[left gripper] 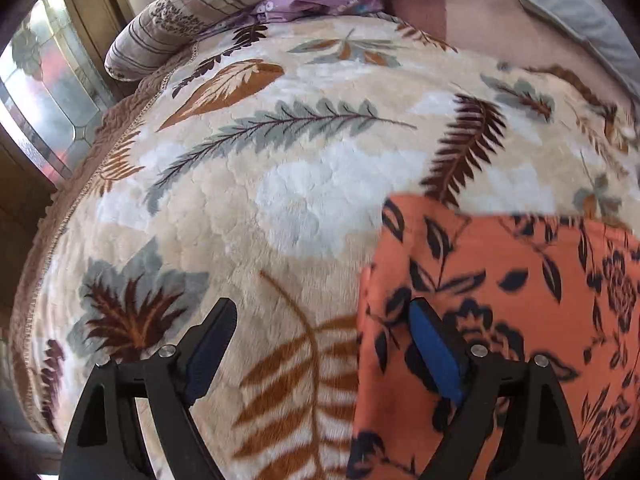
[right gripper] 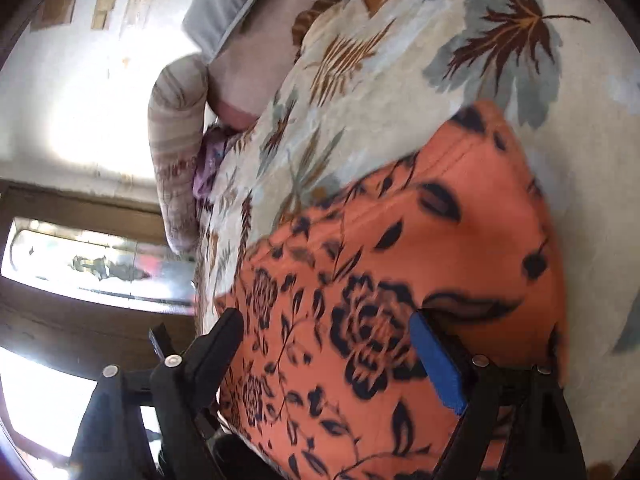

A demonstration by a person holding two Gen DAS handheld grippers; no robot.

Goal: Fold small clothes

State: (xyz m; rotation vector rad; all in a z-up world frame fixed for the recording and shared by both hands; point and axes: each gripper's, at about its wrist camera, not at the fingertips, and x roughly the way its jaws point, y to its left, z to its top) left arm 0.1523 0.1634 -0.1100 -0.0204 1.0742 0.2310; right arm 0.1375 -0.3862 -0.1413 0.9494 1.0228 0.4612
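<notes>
An orange garment with a black flower print [left gripper: 500, 304] lies folded flat on the leaf-patterned fleece blanket [left gripper: 304, 184], at the lower right of the left wrist view. My left gripper [left gripper: 322, 308] hovers open over the garment's left edge. Its blue-padded right finger [left gripper: 434, 344] is above the cloth and its left finger above bare blanket. Nothing is pinched between the pads. In the right wrist view the same garment [right gripper: 400, 280] fills the centre. My right gripper [right gripper: 326, 316] stands open above it, both fingers apart from the cloth.
A striped bolster [left gripper: 168, 36] and a purple cloth [left gripper: 320, 2] lie at the bed's far end, with a grey pillow [left gripper: 568, 12] at the far right. The bed's left edge [left gripper: 80, 168] drops off beside a patterned-glass window [left gripper: 44, 92].
</notes>
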